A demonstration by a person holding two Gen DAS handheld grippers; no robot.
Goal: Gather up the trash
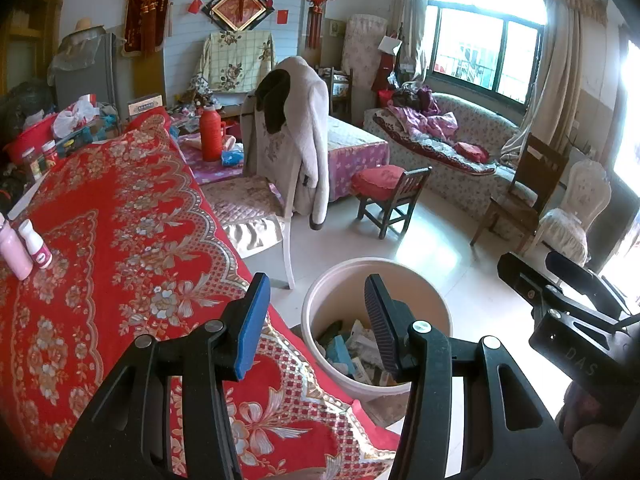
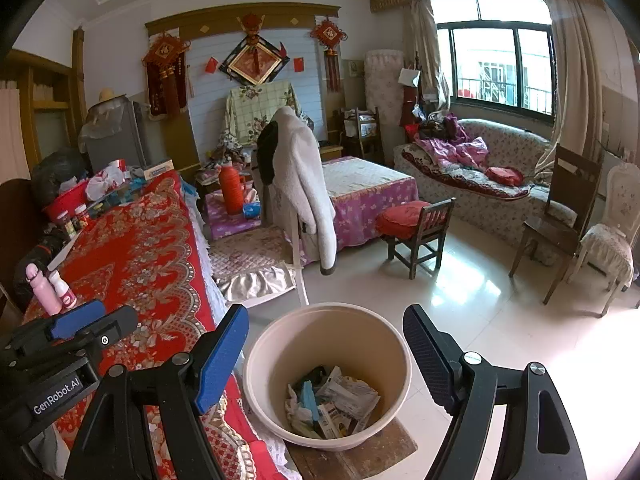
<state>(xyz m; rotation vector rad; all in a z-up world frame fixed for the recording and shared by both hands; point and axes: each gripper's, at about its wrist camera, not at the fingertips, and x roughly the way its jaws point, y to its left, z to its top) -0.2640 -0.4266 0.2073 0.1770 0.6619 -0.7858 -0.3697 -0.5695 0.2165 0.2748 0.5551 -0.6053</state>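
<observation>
Trash (image 2: 332,402), crumpled paper and small cartons, lay in the bottom of the beige bucket (image 2: 276,344) on the floor beside the red-clothed table (image 1: 120,220). Right gripper (image 2: 326,354) hung above the bucket, jaws apart, empty. Left gripper (image 1: 316,320) over table edge and rim, jaws apart, empty. Risk: a reach toward the table could knock over the two bottles (image 1: 24,244) near its edge.

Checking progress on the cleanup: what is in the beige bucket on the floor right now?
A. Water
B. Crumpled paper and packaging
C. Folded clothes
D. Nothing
B: the bucket holds a heap of trash at its bottom, crumpled paper and small packages, and both the left gripper and the right gripper hang open with nothing between their fingers.
</observation>
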